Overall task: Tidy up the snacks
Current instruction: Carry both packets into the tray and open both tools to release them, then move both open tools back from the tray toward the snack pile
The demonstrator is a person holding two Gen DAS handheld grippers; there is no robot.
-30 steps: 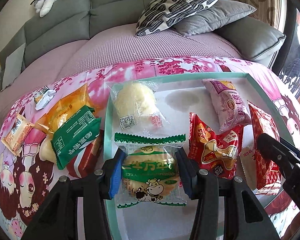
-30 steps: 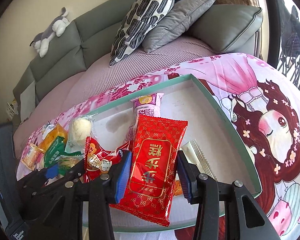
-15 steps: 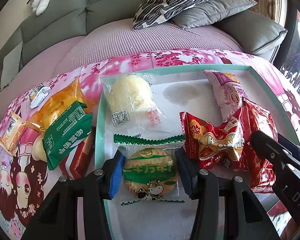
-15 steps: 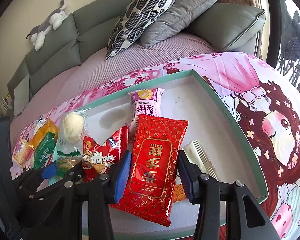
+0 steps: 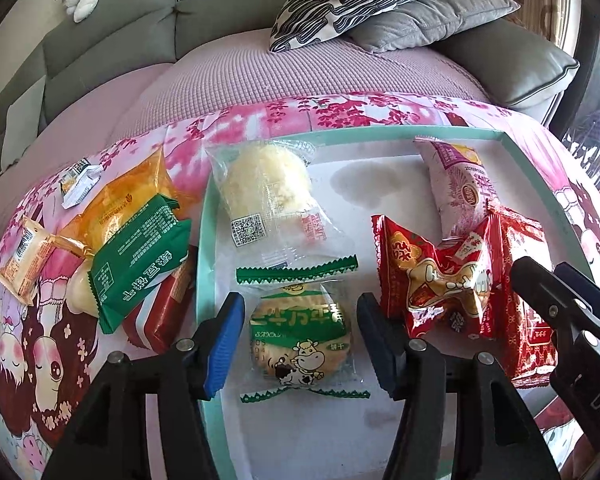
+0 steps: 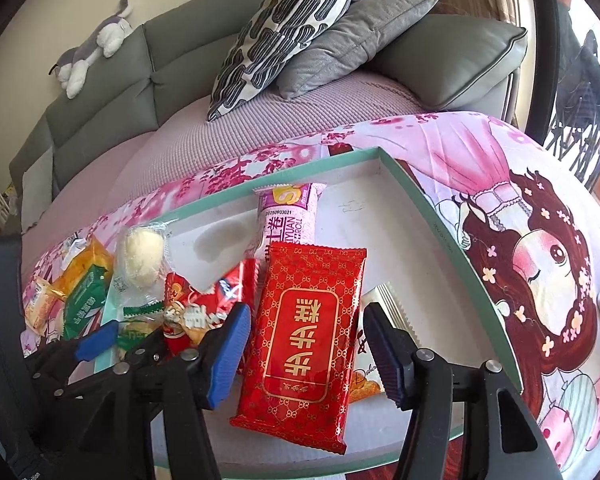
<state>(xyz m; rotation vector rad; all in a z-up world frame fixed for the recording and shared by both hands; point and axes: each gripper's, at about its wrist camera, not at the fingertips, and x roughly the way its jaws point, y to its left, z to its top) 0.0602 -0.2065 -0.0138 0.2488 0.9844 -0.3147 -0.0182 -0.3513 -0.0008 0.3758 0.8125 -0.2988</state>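
Green-wrapped milk biscuit [image 5: 300, 340] and red rice-cake packet [image 6: 304, 344] are lying inside the teal tray [image 5: 202, 280]. We are opening both tongs, left tongs [image 5: 300, 344] and right tongs [image 6: 306, 354], pads clear; we should be lifting straight up, without dragging wrappers.

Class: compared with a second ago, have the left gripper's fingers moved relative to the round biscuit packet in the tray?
Yes. The left gripper is opening: its fingers have spread away from the biscuit packet, which lies in the tray.
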